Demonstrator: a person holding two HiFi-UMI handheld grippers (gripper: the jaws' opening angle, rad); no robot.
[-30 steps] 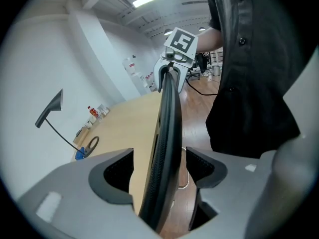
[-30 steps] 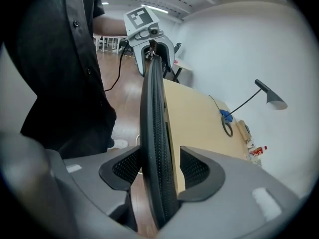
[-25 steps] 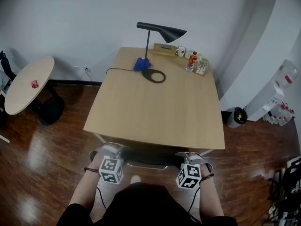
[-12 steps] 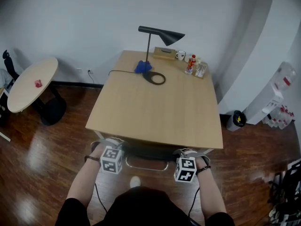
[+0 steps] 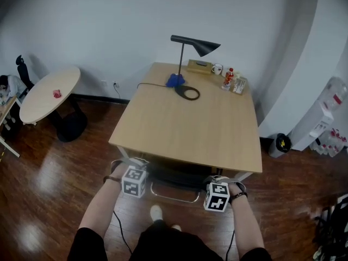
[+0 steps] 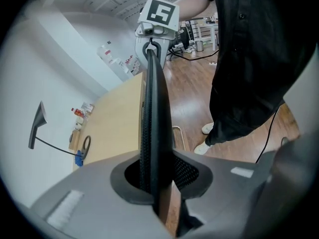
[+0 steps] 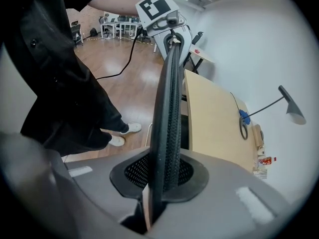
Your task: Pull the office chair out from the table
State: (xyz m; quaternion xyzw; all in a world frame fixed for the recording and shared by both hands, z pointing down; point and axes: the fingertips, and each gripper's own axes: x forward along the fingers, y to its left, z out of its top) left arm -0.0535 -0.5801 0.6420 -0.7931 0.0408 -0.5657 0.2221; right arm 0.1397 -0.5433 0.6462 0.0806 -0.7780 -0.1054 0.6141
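The office chair's dark mesh backrest (image 5: 174,174) stands at the near edge of the wooden table (image 5: 190,118), its seat tucked under. My left gripper (image 5: 132,169) sits on the backrest's left top corner and my right gripper (image 5: 218,182) on the right corner. In the left gripper view the backrest edge (image 6: 153,113) runs straight out between the jaws of the left gripper (image 6: 158,183). The right gripper view shows the same edge (image 7: 168,108) in the right gripper (image 7: 162,178). Both pairs of jaws are closing, pressed on that rim.
On the table's far end stand a black desk lamp (image 5: 196,45), a blue object, a cup, a bottle and small boxes. A round side table (image 5: 49,94) is at the left, a bin (image 5: 280,144) at the right. My feet (image 5: 156,212) and cables are behind the chair.
Both grippers have closed down onto the backrest's top edge and shifted a little back toward me. More of the chair's chrome frame shows below the table's edge.
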